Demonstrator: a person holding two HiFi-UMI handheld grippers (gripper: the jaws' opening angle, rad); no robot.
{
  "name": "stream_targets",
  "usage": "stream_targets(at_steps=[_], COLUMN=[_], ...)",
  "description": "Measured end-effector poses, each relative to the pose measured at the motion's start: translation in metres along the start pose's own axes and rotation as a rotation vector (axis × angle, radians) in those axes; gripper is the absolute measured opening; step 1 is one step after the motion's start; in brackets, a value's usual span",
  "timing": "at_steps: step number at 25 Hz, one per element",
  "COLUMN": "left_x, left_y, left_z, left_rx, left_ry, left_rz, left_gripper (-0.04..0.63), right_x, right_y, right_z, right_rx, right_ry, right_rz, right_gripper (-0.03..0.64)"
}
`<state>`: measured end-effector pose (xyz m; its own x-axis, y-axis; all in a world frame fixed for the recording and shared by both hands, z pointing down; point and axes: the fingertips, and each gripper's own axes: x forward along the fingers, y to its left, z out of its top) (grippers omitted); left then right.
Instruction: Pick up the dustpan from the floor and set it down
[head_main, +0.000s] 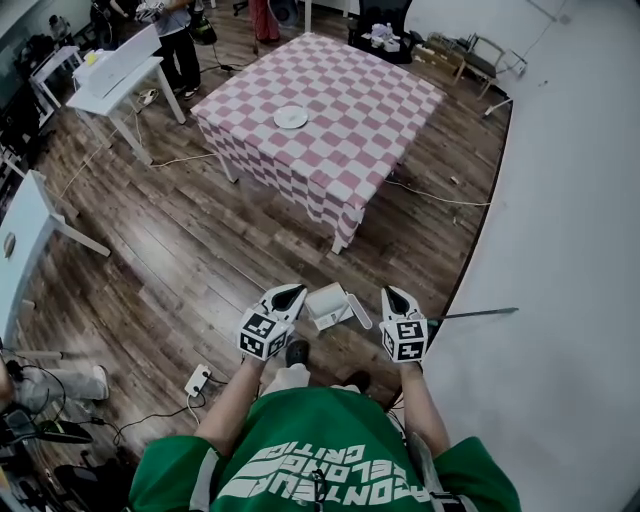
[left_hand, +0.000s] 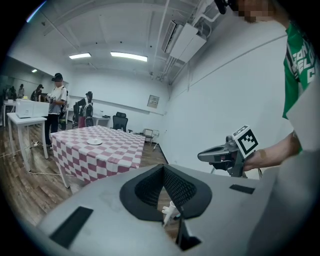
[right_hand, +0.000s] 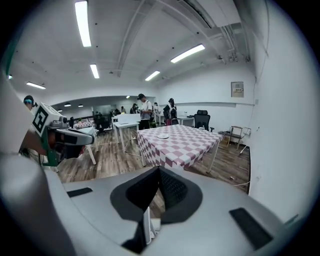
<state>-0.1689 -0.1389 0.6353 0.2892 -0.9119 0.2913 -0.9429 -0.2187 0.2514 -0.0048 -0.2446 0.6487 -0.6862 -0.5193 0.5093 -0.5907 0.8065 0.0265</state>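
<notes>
In the head view the white dustpan (head_main: 328, 303) hangs above the wooden floor, between my two grippers and in front of my chest. My left gripper (head_main: 291, 296) reaches it from the left with its jaws closed together. A small white piece of the pan (left_hand: 170, 212) shows pinched low between them in the left gripper view. My right gripper (head_main: 396, 298) comes from the right, jaws shut. A thin white edge (right_hand: 147, 226) stands between them in the right gripper view. The same gripper (left_hand: 216, 155) also shows in the left gripper view, level with the left one.
A table with a pink-checked cloth (head_main: 330, 130) and a white plate (head_main: 291, 117) stands ahead. A white desk (head_main: 115, 80) with people near it is at the far left. The white wall (head_main: 570, 250) runs along the right. A thin grey rod (head_main: 475, 315) sticks out beside the right gripper. Cables and a power strip (head_main: 197, 380) lie on the floor.
</notes>
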Motion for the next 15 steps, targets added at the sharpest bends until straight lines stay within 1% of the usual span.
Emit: stream_targets(at_steps=[4, 9, 15], left_x=[-0.003, -0.004, 0.001], left_y=[-0.008, -0.015, -0.026], left_z=[0.009, 0.017, 0.017], left_rx=[0.007, -0.005, -0.012], left_ry=[-0.025, -0.056, -0.058], left_rz=[0.001, 0.010, 0.022], left_gripper=[0.003, 0.003, 0.003], right_x=[-0.023, -0.046, -0.062], right_y=[-0.004, -0.006, -0.013], right_z=[0.009, 0.010, 0.001], right_rx=[0.009, 0.023, 0.042], right_ry=[-0.034, -0.060, -0.065], right_rz=[-0.007, -0.017, -0.008], right_gripper=[0.008, 0.008, 0.008])
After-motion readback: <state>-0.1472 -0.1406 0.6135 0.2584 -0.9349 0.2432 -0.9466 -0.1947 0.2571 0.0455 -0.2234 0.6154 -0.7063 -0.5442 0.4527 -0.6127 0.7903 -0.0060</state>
